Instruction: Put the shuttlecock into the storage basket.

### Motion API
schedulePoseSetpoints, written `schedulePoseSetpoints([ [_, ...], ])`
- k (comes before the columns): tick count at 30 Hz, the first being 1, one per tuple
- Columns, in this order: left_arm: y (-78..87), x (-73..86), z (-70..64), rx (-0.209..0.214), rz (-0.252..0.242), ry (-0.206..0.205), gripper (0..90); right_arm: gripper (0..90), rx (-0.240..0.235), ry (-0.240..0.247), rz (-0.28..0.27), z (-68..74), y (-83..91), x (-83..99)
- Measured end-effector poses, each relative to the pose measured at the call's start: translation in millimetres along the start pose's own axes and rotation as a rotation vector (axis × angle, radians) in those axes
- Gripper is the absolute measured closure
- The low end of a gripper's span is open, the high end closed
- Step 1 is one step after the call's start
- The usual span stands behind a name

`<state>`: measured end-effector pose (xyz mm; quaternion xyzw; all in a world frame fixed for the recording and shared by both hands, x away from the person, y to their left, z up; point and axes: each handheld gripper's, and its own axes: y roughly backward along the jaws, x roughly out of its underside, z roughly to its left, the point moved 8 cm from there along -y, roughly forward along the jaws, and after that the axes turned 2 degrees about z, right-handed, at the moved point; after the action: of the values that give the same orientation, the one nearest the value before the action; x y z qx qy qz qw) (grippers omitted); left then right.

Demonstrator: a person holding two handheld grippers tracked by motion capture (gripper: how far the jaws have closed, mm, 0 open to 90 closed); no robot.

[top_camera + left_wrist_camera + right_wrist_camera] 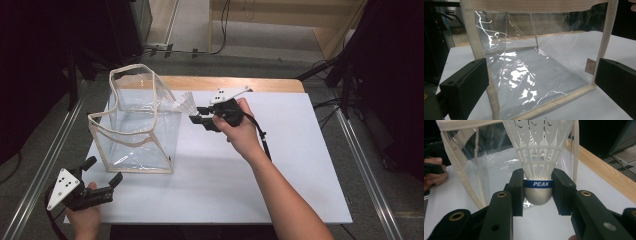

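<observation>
High view: a clear plastic bag (137, 125) with cream fabric trim stands upright and open-topped on the left part of the white table top (280, 165), which lies over a wooden table (235, 83). The right gripper (196, 119) holds a white shuttlecock (185, 104) just beside the bag's upper right edge, with the bag wall directly ahead of it. The left gripper (102, 172) sits at the near left corner, jaws spread, just short of the bag's near bottom corner. Left gripper view: both black jaws stand wide apart on either side of the bag (536, 72), close to its trimmed side edges, holding nothing. Right gripper view: the jaws pinch the shuttlecock (538, 167) at its blue band reading PEAK, skirt pointing away toward the bag (474, 167); a hand (434, 173) shows at far left
</observation>
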<state>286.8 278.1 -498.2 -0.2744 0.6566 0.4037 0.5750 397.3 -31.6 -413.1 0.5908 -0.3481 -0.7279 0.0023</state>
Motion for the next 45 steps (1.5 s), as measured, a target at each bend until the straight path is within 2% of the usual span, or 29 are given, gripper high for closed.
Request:
schedulePoseSetpoints([
  [8, -0.1, 0.0, -0.2, 0.000, -0.001, 0.001, 0.0, 61.9, -0.015, -0.005, -0.022, 4.9, -0.9, -8.2],
  [24, 0.0, -0.1, 0.3, 0.000, -0.001, -0.001, 0.0, 61.9, -0.032, 0.017, -0.049, 15.1, -5.9, -27.3],
  [37, 0.2, -0.1, 0.3, 0.001, 0.000, -0.001, 0.0, 61.9, -0.033, 0.024, -0.070, 17.8, -1.7, -39.0],
  [45, -0.1, -0.2, 0.1, 0.001, -0.002, 0.001, 0.0, 61.9, -0.050, 0.022, -0.090, 22.9, -3.1, -45.2],
])
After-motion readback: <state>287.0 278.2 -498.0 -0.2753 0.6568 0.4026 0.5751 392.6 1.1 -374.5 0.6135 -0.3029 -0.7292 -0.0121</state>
